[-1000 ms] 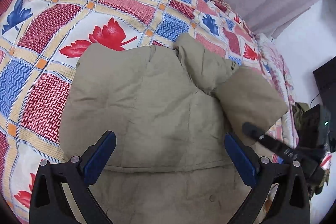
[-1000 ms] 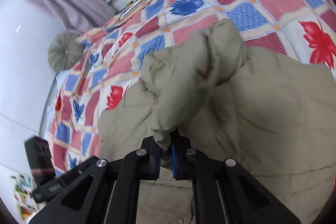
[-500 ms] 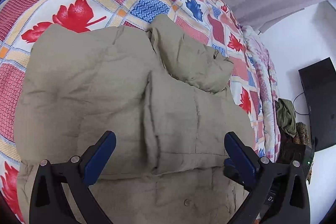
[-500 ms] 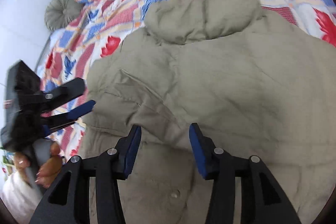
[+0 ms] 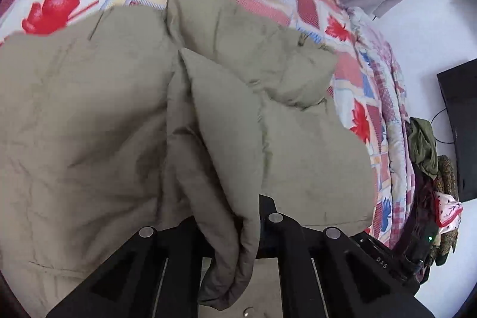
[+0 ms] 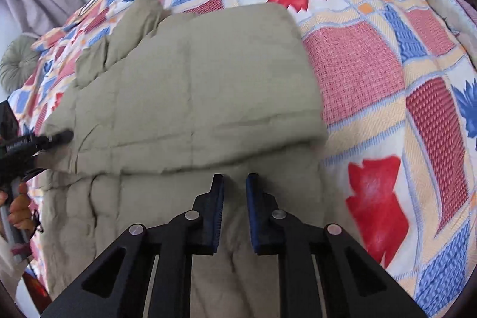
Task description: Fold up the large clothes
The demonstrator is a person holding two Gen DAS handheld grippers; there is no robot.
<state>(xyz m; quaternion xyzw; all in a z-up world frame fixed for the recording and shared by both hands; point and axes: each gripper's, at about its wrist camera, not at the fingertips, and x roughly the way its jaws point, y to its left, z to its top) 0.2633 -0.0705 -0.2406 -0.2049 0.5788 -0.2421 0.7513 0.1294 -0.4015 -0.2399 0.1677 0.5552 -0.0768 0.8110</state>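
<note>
Khaki padded jacket (image 6: 190, 85), patterned bedspread (image 6: 372, 73)

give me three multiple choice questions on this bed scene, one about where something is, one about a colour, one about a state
1. Where does the padded jacket lie?
A. on the patterned bedspread
B. on a chair
C. on the floor

2. What colour is the jacket?
A. navy
B. khaki beige
C. black

3. What is the left gripper doing?
A. hanging open above the bed
B. holding a pillow
C. shut on a fold of the jacket

Answers:
1 A, the jacket is spread over the leaf-print cover.
2 B, its fabric is a dull khaki in both views.
3 C, a bunched fold of jacket runs down between its jaws, while the right gripper is closing with nothing between its jaws.
</note>
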